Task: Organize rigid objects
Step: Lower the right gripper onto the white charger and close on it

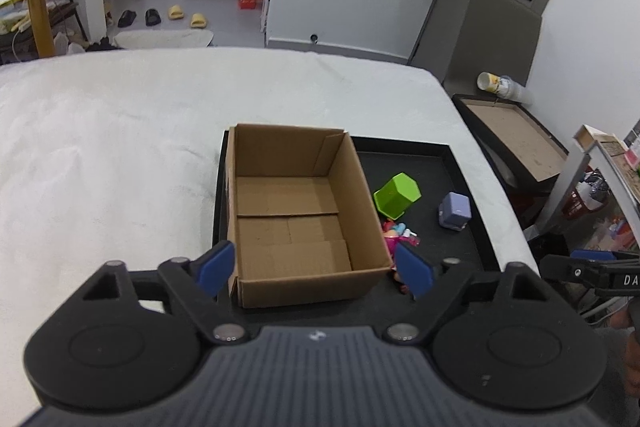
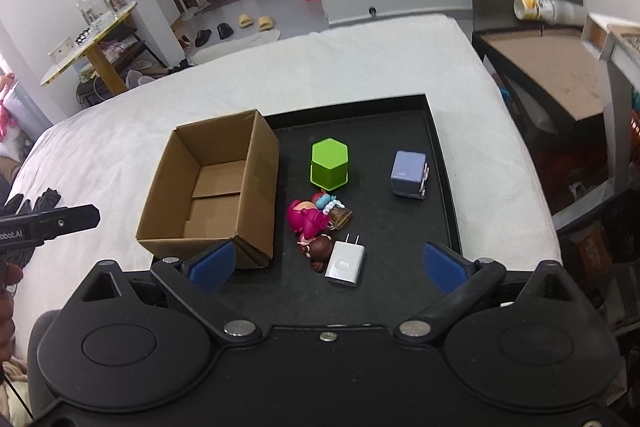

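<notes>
Cardboard box (image 2: 212, 187) sits open-topped and empty on the left part of a black tray (image 2: 442, 163), which lies on a white bedcover (image 2: 360, 59). To the right of the box, on the tray floor, stands a green hexagonal container (image 2: 329, 163), and further right, well apart from it, a lavender block-shaped toy (image 2: 409, 173). Nearer the camera, a pink figurine (image 2: 306, 221) lies in a small heap with a brown figurine (image 2: 318, 251) and what may be a little brown jar, too small to tell for sure. A white plug adapter (image 2: 345, 263) lies flat, touching the brown figurine.

Right gripper (image 2: 328, 265) hangs above the tray's near edge, its blue pads spread wide with nothing between them; the adapter lies below the gap. Left gripper (image 1: 316, 269) hovers over the near wall of the box, pads likewise wide apart and holding nothing, one to each side of the box's front.

Beyond the bed, a dark side table (image 2: 552, 75) carries a stack of cups (image 2: 536, 9) lying on its side, and slippers (image 2: 256, 22) rest on the floor.
</notes>
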Tool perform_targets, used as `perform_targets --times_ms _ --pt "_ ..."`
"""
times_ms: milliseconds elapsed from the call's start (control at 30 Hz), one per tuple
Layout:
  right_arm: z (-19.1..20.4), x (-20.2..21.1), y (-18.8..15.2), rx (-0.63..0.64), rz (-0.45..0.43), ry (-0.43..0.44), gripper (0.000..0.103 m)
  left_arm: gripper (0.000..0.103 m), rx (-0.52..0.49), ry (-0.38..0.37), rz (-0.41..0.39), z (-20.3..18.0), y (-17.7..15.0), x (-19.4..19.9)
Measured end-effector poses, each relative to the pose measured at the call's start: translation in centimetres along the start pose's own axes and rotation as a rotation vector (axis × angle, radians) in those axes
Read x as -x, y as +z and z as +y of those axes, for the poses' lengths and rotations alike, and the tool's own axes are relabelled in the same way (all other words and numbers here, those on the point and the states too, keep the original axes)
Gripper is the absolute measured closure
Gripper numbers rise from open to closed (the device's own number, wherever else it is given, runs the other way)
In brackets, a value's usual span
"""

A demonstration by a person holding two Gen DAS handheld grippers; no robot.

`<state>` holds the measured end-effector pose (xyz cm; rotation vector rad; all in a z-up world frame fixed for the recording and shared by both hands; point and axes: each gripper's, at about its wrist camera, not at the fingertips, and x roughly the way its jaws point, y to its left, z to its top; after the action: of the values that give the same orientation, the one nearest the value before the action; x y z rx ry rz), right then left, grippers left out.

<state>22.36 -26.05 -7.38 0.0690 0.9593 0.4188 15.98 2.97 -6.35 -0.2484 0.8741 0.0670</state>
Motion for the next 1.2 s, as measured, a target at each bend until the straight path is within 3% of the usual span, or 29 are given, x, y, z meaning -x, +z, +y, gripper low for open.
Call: perform_targets --times_ms 233,300,600,1033,1200 --pt "-0.5 -3.2 0.1 -0.031 0.076 -0.006 0.013 0.04 0.061 0.027 0.069 1.7 0.1 -3.4" --pt "-0.7 -4.2 0.2 -0.044 0.102 -0.009 0.02 0.043 0.079 0.041 0.087 2.3 0.2 -4.2" --pt "-1.7 -7.8 0.5 -0.108 0.178 -0.013 0.03 0.053 0.115 0.076 0.153 3.9 0.2 -7.6" --pt "-1.0 -14.0 0.7 -0.112 0.279 -0.069 0.034 0.071 0.152 0.068 0.208 5.8 0.7 -10.4" --pt "0.0 -15.9 0.7 -0.101 0.295 -0.096 0.034 0.073 0.137 0.066 0.224 6.0 0.5 -10.8"
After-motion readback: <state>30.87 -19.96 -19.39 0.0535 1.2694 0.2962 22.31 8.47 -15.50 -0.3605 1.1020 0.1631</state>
